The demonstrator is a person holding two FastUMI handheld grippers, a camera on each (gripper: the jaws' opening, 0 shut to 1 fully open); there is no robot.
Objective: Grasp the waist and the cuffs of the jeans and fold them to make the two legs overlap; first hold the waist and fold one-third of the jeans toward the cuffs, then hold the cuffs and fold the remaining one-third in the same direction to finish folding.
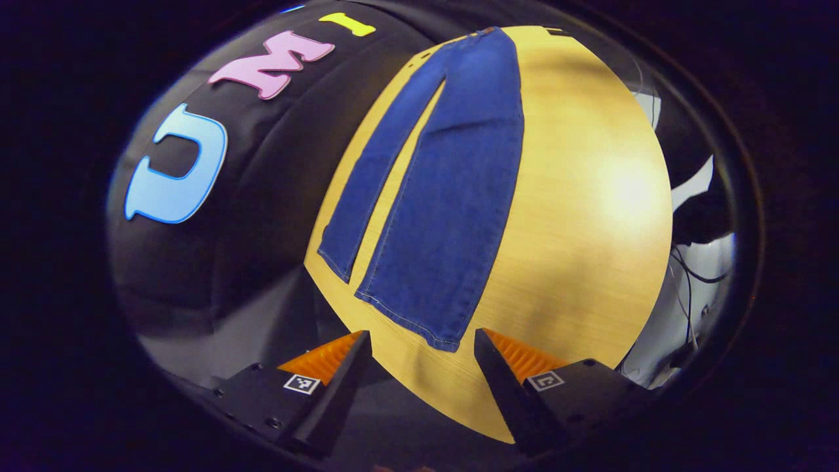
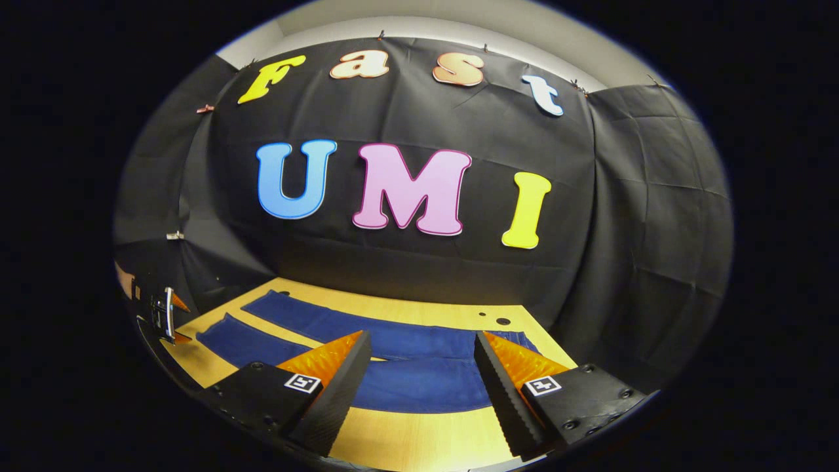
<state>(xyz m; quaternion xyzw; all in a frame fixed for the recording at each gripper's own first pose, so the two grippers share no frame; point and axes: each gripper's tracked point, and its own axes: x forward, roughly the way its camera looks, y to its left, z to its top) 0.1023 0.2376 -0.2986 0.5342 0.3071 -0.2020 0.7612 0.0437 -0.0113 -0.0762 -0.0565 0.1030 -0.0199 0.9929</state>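
Denim jeans [image 1: 452,190] flat, unfolded on table [image 1: 590,196], frame centre. Your left gripper [image 1: 423,347] & right gripper [image 2: 423,354] both agape, empty. Next: pinch waist + cuffs, overlap legs.

The jeans [image 1: 452,196] lie flat and unfolded on the bench [image 1: 590,196], legs apart. In the left gripper view the cuffs are nearest the left claw [image 1: 423,344], which hangs with its jaws spread just short of the nearer cuff; the waist lies at the far end. In the right gripper view the jeans [image 2: 419,367] stretch crosswise before the spread right claw [image 2: 423,344], the left claw [image 2: 167,314] at the bench's [image 2: 426,439] left edge.
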